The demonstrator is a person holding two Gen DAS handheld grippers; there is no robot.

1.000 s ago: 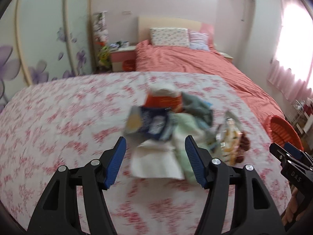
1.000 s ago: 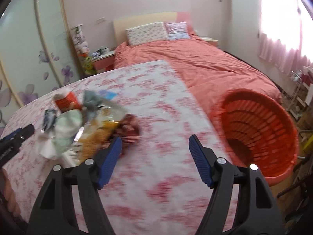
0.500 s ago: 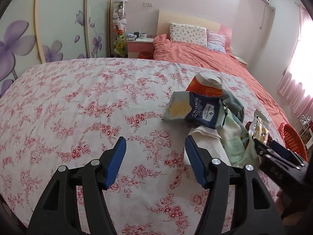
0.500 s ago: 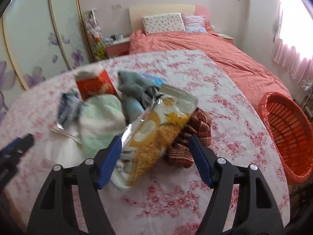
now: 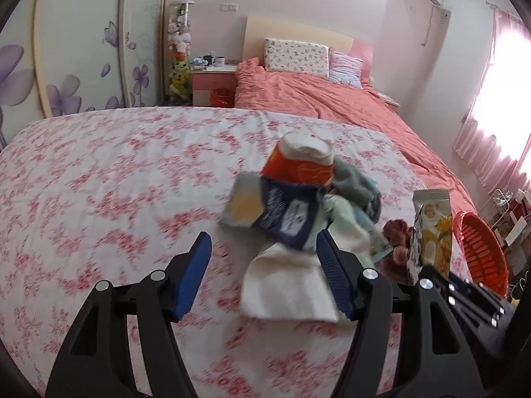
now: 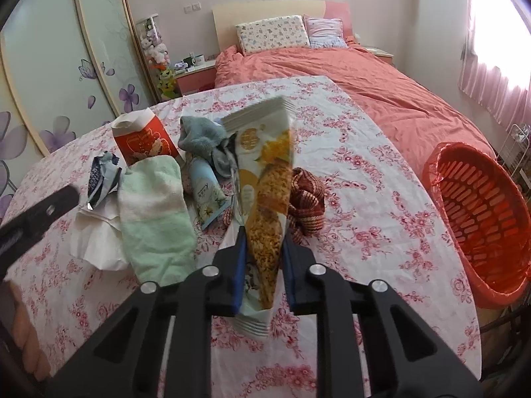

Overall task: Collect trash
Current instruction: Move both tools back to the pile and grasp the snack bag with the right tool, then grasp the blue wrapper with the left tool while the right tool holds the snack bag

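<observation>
A pile of trash and cloths lies on the floral tablecloth [image 6: 381,232]. My right gripper [image 6: 264,232] is closing, its pads pressing on a yellow snack bag [image 6: 265,182] that stands upright off the cloth. The same bag [image 5: 431,225] shows at the right in the left wrist view. My left gripper [image 5: 262,242] hovers before the pile with its jaws opening and nothing gripped. Just beyond its fingertips lie a dark blue wrapper [image 5: 285,212] and a white tissue [image 5: 285,285]. A red paper cup [image 5: 298,165] lies behind them.
An orange basket [image 6: 481,219] stands off the table's right edge. A green towel [image 6: 156,212], a grey-blue sock [image 6: 199,136], a pale blue tube [image 6: 205,192] and a brown woven cloth [image 6: 307,199] share the pile. A bed [image 6: 381,93] lies behind.
My right gripper swung from the basket side to the pile and closed on the snack bag, which now stands upright. The left gripper shifted so the pile sits between its fingertips again.
</observation>
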